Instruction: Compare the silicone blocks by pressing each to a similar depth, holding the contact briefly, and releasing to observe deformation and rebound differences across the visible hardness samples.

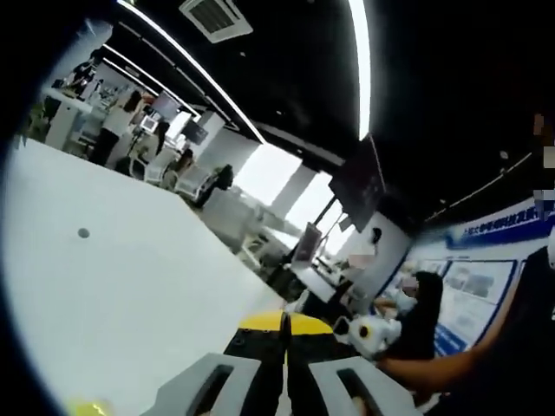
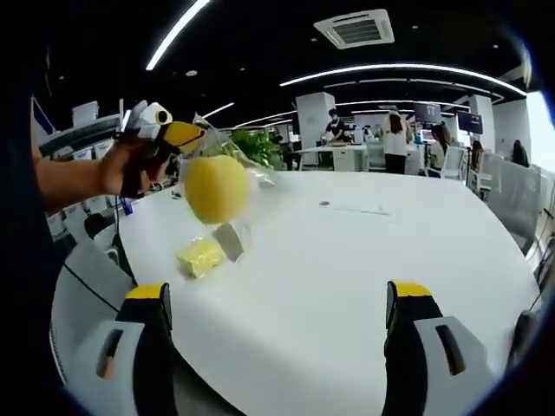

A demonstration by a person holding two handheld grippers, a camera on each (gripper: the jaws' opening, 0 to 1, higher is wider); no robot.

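- Right gripper (image 2: 277, 316) hangs over the white table (image 2: 364, 260), jaws spread wide with nothing in them.
- Left gripper (image 1: 286, 334) has its jaws pinched together; in the right gripper view it's holding a clear bag (image 2: 227, 186) with a round yellow silicone block (image 2: 216, 187) up in the air.
- Another yellow block (image 2: 200, 256) sits on the table just below the bag.

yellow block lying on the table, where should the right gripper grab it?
Judging from the right gripper view, grip the yellow block across its two long side faces, coming down from above. It lies flat on the white table with its top free. The right gripper is open.
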